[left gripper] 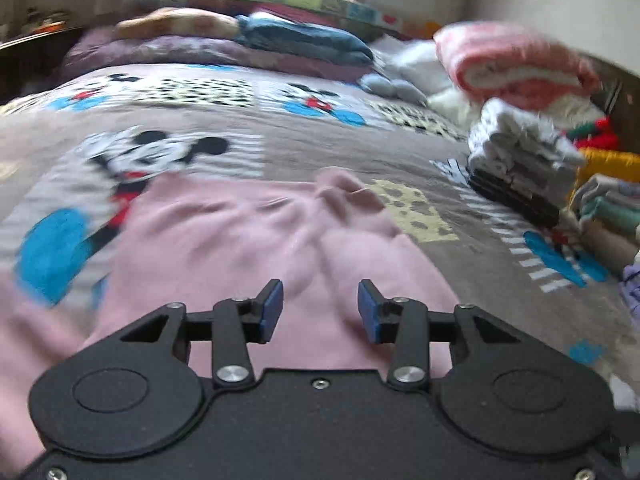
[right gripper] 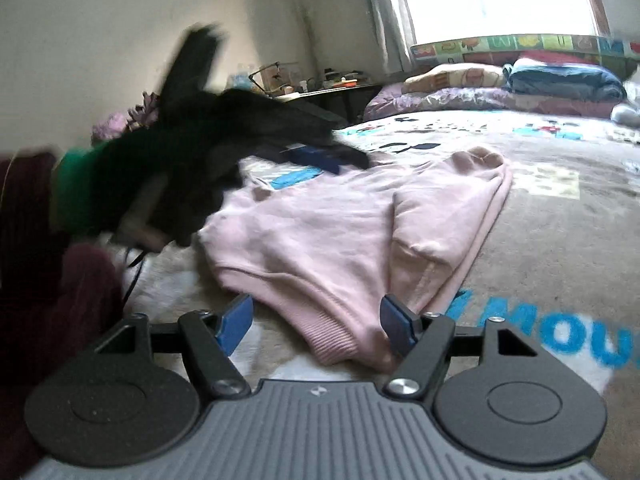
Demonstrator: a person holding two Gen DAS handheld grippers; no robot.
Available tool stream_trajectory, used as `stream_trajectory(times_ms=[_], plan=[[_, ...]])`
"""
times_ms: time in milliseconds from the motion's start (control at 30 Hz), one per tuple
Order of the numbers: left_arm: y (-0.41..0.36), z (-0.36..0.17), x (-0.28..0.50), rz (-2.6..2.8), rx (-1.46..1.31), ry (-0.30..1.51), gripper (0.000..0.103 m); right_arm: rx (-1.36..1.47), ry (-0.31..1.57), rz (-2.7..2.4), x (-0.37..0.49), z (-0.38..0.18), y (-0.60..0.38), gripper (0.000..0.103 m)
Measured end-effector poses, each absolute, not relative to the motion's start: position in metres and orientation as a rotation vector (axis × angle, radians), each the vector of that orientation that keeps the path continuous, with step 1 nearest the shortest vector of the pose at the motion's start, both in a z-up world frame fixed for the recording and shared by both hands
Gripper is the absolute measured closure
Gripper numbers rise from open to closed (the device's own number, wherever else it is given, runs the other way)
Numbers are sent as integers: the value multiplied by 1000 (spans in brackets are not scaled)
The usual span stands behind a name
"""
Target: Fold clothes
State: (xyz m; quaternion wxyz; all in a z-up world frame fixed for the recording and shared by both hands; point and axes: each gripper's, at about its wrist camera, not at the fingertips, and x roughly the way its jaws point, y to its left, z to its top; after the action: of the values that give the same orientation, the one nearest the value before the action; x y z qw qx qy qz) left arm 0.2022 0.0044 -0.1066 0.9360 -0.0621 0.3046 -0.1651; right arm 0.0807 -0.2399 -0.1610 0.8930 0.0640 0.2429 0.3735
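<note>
Lying flat on the cartoon-mouse bedspread [right gripper: 560,216], a pink sweatshirt [right gripper: 320,240] has one sleeve folded across it. Both tools are spread and empty: the left gripper [left gripper: 320,310] above the pink cloth, the right gripper [right gripper: 316,326] at its near ribbed hem. Blue letters [right gripper: 560,336] on the right read "MOU".

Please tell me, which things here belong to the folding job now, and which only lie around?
For the job:
- pink sweatshirt
- left tool, open
- right tool, open

Lying around:
- folded clothes stack
- rolled pink blanket
- pillows
- patterned bedspread
</note>
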Motion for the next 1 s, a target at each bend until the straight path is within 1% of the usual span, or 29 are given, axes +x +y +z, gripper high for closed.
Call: stream_trajectory(times_ms=[233, 533, 667, 800, 1000], plan=[[84, -111, 139, -205, -273, 597, 51, 21, 486, 872, 53, -143, -201, 32], [177, -151, 97, -62, -563, 601, 50, -170, 504, 948, 12, -134, -141, 32], [201, -156, 101, -64, -722, 576, 49, -267, 522, 986, -8, -134, -116, 32], [209, -155, 116, -56, -766, 571, 49, -322, 529, 954, -14, -133, -100, 32], [222, -162, 139, -54, -855, 554, 49, -270, 559, 881, 0, -128, -98, 32]])
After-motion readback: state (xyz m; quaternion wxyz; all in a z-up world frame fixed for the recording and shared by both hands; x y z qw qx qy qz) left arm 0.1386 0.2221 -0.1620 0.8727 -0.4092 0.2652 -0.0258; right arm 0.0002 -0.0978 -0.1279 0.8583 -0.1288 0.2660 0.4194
